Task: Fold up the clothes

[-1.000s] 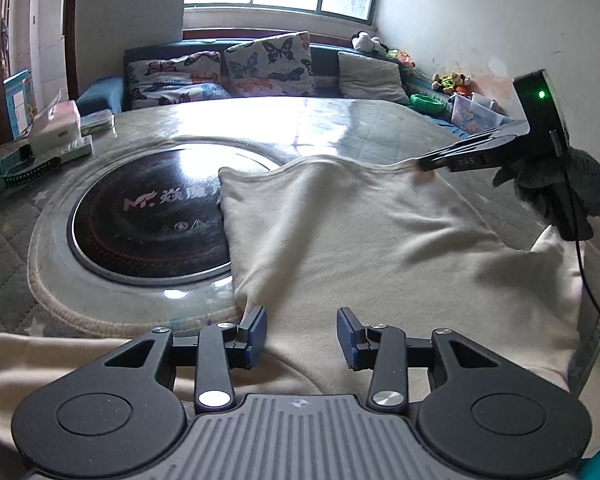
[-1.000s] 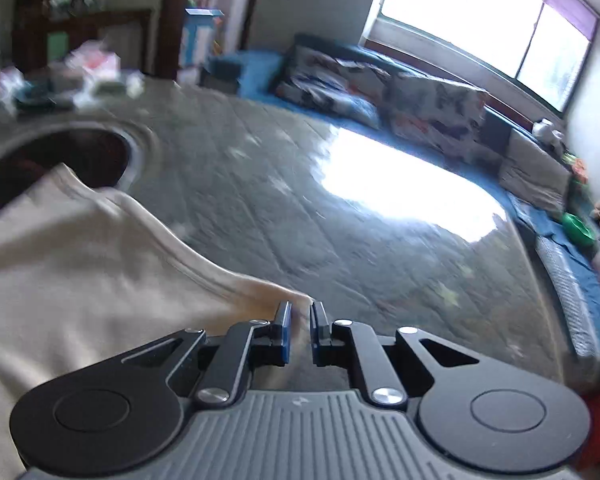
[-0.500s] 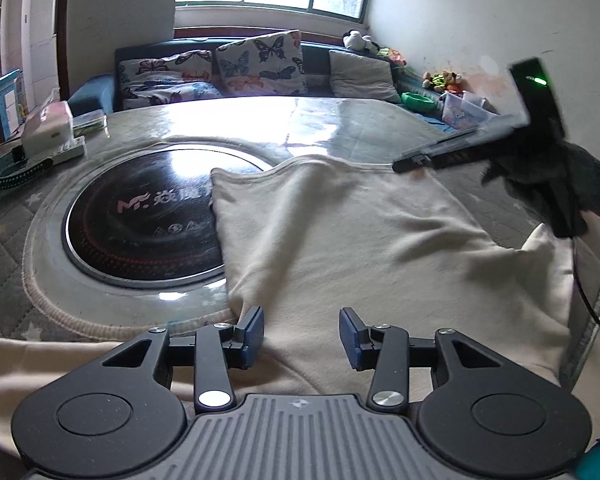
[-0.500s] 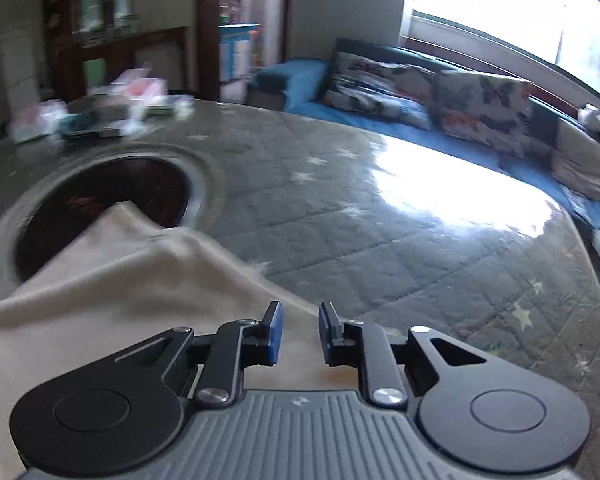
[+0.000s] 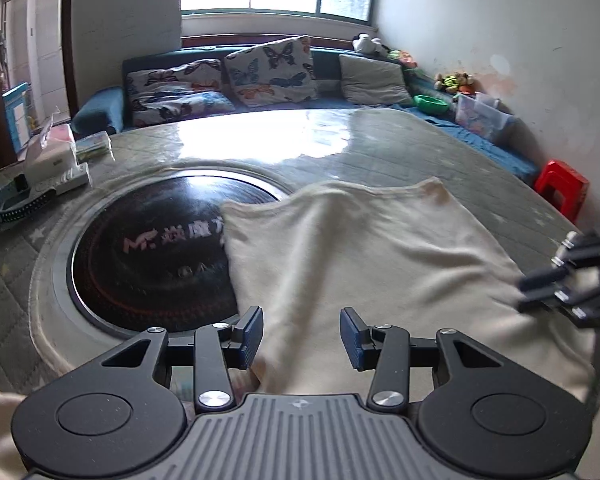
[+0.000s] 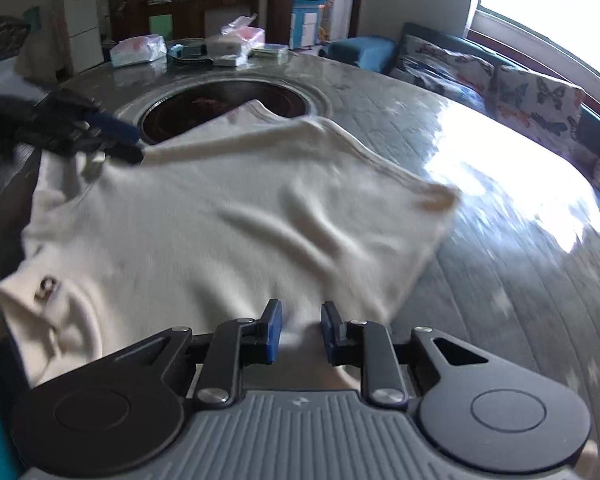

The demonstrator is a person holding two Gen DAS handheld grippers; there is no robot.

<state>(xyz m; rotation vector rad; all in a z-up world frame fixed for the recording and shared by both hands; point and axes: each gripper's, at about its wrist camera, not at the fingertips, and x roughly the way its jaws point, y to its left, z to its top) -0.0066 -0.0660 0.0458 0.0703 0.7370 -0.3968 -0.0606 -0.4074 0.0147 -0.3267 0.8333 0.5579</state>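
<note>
A cream garment lies spread on the round table, partly over the dark centre disc; it also shows in the right wrist view. My left gripper is open and empty just above the garment's near edge, and it shows blurred in the right wrist view. My right gripper is open and empty, low over the garment's right edge, and it shows blurred in the left wrist view.
The dark round centre disc sits in the table. Boxes and tissue packs stand at the table's far left. A sofa with butterfly cushions runs behind. A red stool stands at right.
My right gripper let go of the garment's far corner, opened, and pulled back to the near right side. The corner now lies flat on the table. My left gripper stays open.
</note>
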